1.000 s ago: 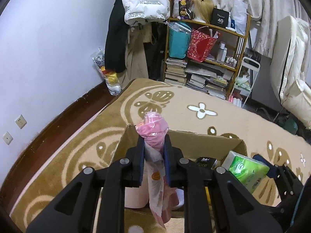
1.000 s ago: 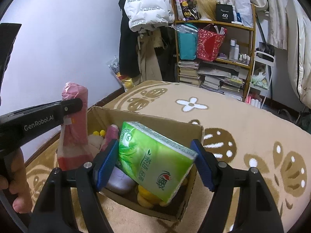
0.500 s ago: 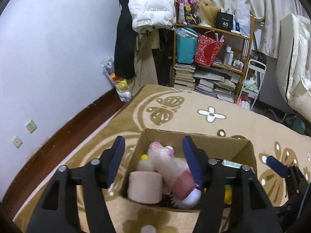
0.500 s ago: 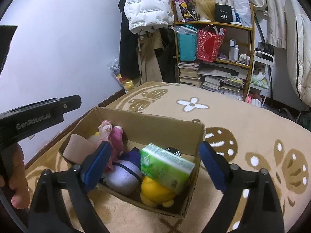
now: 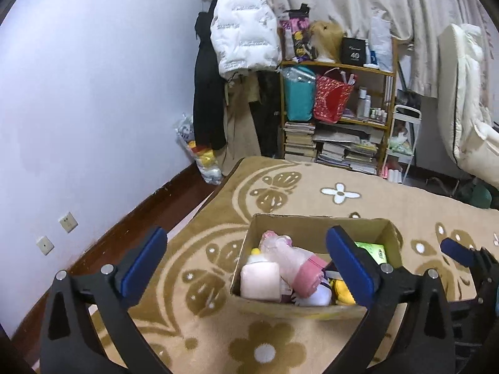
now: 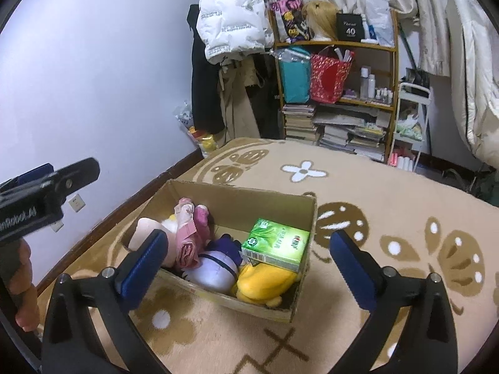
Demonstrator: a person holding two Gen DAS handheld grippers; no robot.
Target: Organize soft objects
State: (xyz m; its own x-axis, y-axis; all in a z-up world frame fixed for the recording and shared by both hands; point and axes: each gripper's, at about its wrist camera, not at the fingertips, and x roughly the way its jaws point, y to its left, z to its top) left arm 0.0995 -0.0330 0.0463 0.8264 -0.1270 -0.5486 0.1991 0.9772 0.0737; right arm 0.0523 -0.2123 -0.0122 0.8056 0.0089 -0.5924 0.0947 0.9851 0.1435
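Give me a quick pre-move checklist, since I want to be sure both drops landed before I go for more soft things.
1. Left tool open and empty: ok.
2. Right tool open and empty: ok.
3. Green tissue pack inside the cardboard box: ok, resting on the yellow plush by the right wall.
4. Pink bundle inside the box: ok, lying among the plush toys on the left side.
5. Nothing hanging over the box rim: ok from both views.
6. More soft things waiting on the rug: cannot tell, none show in these views.
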